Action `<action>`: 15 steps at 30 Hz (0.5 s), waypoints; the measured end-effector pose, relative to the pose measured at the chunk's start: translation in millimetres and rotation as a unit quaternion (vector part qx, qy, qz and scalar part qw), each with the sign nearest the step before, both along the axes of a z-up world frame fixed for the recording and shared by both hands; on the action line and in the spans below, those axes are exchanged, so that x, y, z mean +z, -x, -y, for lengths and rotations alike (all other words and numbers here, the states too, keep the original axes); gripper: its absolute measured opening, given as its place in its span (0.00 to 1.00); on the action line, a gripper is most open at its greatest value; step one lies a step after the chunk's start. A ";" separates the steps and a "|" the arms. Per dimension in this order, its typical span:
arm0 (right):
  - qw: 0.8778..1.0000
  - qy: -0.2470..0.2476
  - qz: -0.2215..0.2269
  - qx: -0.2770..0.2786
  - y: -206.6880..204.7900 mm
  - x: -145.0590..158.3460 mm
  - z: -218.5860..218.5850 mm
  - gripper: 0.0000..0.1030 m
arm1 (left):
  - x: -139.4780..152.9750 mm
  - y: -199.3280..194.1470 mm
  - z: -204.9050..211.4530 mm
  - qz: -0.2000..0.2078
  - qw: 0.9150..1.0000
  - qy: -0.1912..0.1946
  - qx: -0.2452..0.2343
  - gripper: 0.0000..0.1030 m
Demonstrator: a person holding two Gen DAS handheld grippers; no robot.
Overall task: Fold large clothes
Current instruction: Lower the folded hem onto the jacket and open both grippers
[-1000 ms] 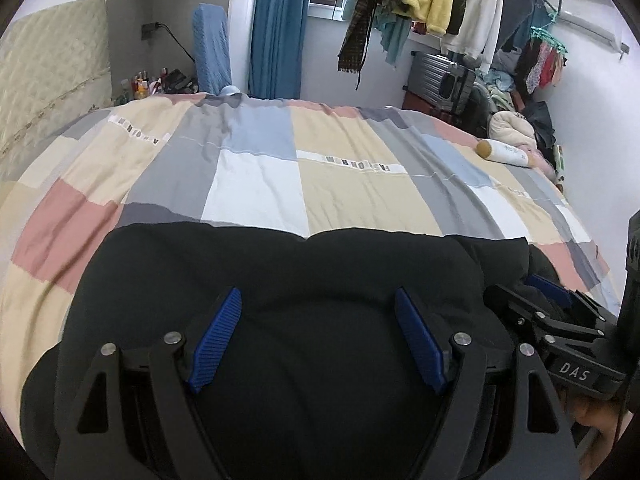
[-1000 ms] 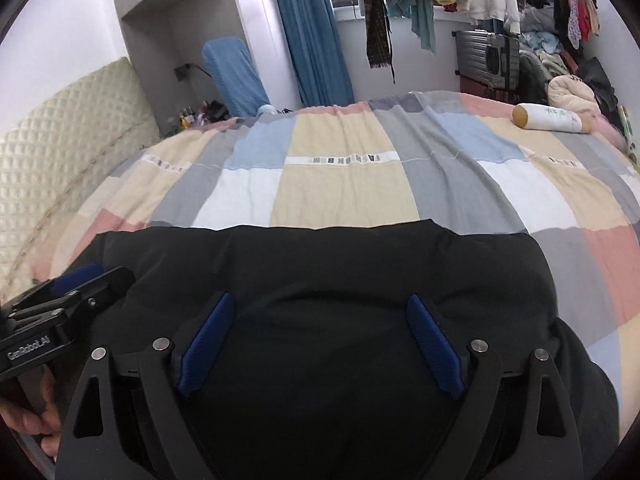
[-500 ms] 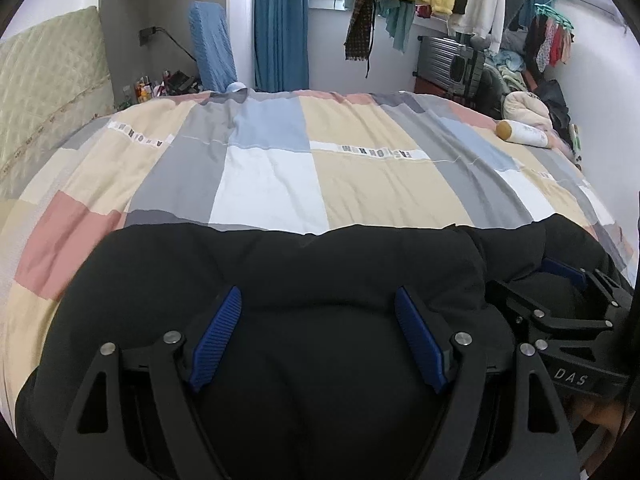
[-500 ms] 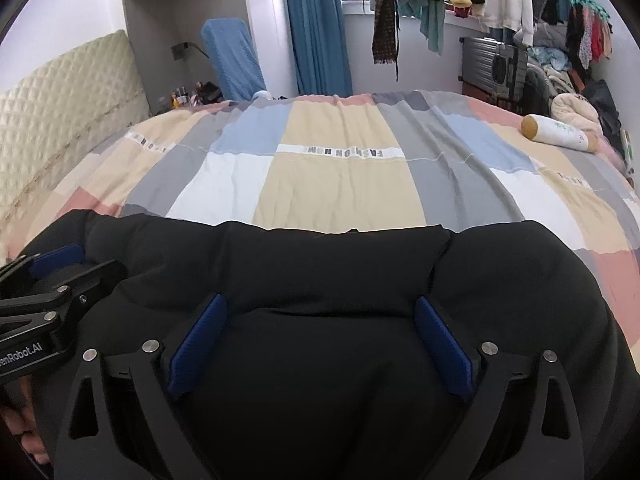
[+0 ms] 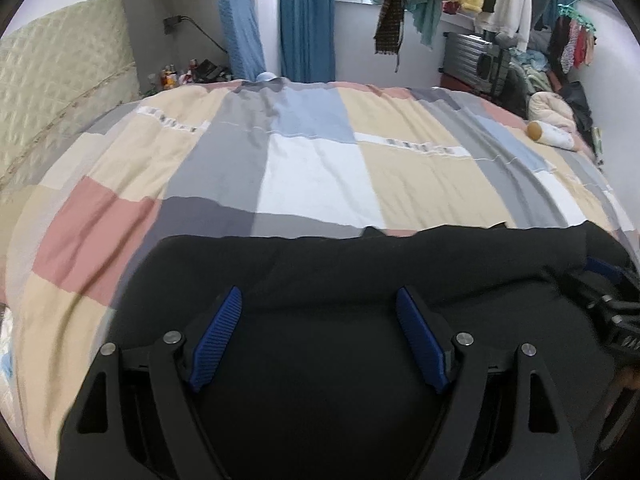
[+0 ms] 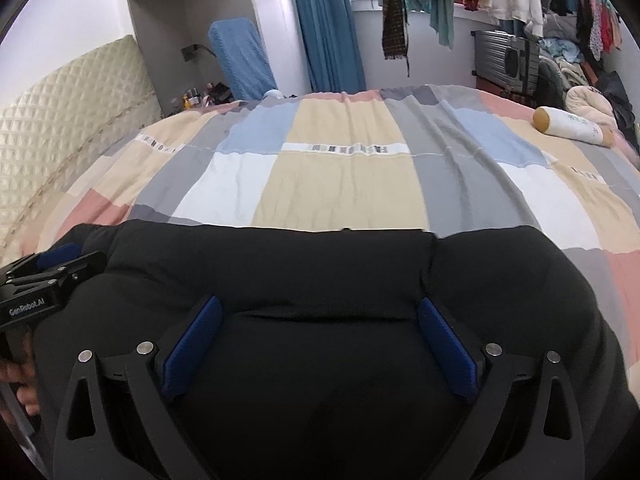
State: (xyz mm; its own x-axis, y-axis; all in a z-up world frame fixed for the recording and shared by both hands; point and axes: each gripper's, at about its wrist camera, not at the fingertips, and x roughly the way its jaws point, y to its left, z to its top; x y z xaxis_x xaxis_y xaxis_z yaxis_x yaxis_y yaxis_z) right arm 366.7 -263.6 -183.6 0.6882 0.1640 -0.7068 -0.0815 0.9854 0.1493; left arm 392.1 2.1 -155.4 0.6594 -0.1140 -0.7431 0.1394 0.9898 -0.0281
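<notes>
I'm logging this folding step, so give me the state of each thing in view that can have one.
black garment: lying bunched on the bed, under both grippers.
left gripper: jaws wide open, over the garment.
right gripper: jaws wide open, over the garment.
patchwork bedspread: spread flat, lightly creased.
bolster pillow: lying on its side near the far right edge.
blue curtain: drawn closed.
</notes>
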 end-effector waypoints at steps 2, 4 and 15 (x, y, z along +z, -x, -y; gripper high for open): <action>1.000 0.003 0.002 -0.004 3.4 0.5 7.5 0.96 | -2.2 1.1 -8.2 0.002 1.000 -0.013 0.011 0.78; 1.000 0.007 0.003 -0.011 6.4 0.6 16.3 0.95 | -4.7 1.2 -18.9 -0.001 1.000 -0.014 0.020 0.78; 0.996 -0.015 -0.029 -0.080 12.4 -17.2 83.1 0.99 | -27.0 -0.8 -68.5 -0.025 0.998 0.005 0.057 0.82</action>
